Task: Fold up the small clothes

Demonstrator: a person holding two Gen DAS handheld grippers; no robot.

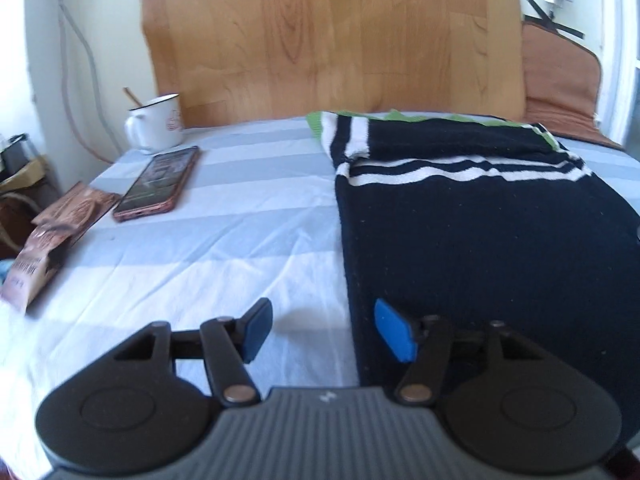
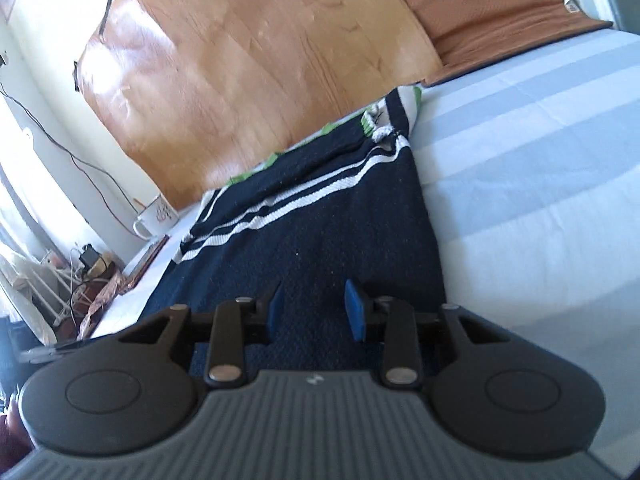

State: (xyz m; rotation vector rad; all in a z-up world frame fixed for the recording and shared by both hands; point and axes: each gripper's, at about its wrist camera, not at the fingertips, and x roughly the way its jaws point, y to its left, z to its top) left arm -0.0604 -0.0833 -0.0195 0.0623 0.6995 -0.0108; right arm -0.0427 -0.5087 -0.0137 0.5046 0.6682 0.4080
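Note:
A dark navy knitted garment (image 1: 480,232) with white stripes and green trim lies flat on the blue-and-white striped bedsheet (image 1: 224,240); a sleeve is folded over its far part. My left gripper (image 1: 324,330) is open and empty, low over the garment's near left edge, one pad over the sheet, the other over the knit. My right gripper (image 2: 314,310) is open and empty, just above the garment (image 2: 320,216) near its near right side.
A white enamel mug (image 1: 156,124), a phone (image 1: 158,184) and a brown packet (image 1: 52,236) lie on the sheet's left. A wooden board (image 1: 332,36) stands behind. An orange-brown cushion (image 2: 492,12) lies at the far right. Cables and clutter (image 2: 80,276) lie beside the bed.

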